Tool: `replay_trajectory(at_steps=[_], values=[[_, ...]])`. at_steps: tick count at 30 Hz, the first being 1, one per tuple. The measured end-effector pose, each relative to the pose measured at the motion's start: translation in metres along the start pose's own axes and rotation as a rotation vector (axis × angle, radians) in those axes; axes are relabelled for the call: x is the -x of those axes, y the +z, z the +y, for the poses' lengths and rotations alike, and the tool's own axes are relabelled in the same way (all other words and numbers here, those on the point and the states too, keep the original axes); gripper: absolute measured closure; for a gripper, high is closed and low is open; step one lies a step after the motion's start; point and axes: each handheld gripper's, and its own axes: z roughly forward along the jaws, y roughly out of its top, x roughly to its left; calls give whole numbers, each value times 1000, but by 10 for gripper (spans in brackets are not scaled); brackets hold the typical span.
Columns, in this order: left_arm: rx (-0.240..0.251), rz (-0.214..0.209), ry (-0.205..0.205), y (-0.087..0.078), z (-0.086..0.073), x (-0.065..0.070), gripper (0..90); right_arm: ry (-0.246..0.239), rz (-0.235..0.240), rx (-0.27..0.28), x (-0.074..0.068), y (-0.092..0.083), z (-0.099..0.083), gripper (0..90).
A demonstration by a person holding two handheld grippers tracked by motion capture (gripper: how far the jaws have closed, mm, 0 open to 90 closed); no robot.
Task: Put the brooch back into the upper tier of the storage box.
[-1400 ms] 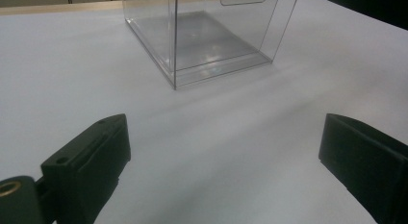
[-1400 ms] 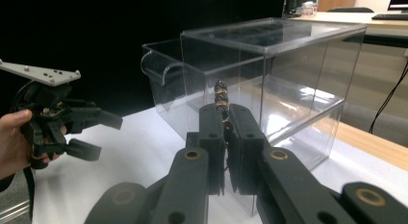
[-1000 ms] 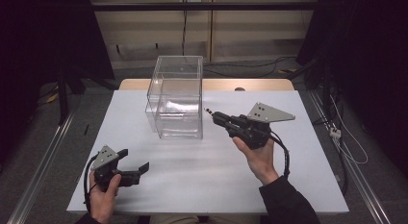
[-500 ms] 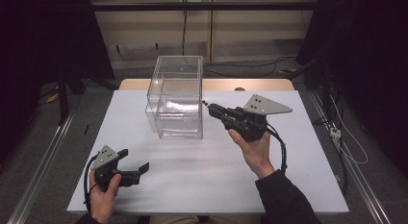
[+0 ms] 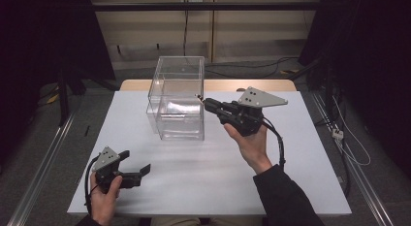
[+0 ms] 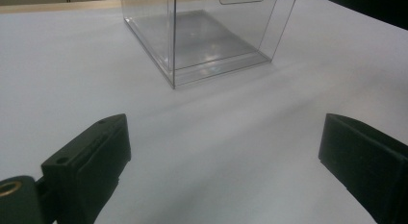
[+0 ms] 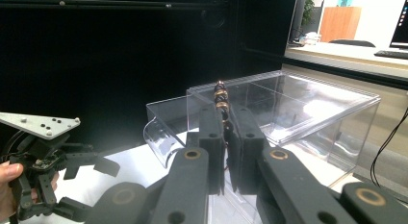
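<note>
A clear plastic box (image 5: 177, 97) stands open-topped on the white table (image 5: 291, 177); its base corner (image 6: 207, 36) also shows in the left gripper view. My right gripper (image 5: 206, 104) hovers level at the box's right wall, near the rim. Its jaws are shut on a short string of dark and brown beads (image 7: 221, 96), whose end (image 5: 198, 96) sticks out past the tips. In the right gripper view the gripper (image 7: 226, 118) points at the box (image 7: 288, 108). My left gripper (image 5: 136, 161) rests at the table's near left, open, with nothing between its fingers (image 6: 91, 152).
A wooden strip (image 5: 271, 84) borders the table's far edge. Metal rails (image 5: 43, 163) run along the floor on both sides, with cables (image 5: 349, 148) at the right. In the right gripper view the left gripper (image 7: 91, 166) sits low at the left.
My right gripper has risen and moved left, bringing the beads up to the box's right wall near the rim. The left gripper has stayed put.
</note>
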Motion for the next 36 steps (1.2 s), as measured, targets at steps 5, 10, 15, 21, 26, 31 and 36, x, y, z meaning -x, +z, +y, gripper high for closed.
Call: replay_trajectory(at_steps=[5,10,15,21,26,31,36], values=[[-6,2,-1,0,0,-1,38,-2,9,0,-1,8,3,855],[-9,0,1,1,0,-1,38,-7,14,-11,-2,14,5,855],[-7,-1,0,1,0,-1,38,-10,15,-17,-2,19,7,855],[-9,1,-1,1,0,-1,38,-15,23,-28,-3,28,10,855],[-10,4,-5,1,-1,-1,38,-10,29,-27,-5,35,9,855],[-11,6,-4,1,-1,-1,38,-9,34,-35,-6,44,10,855],[-16,7,3,1,-1,-1,38,-8,38,-42,-6,51,13,855]])
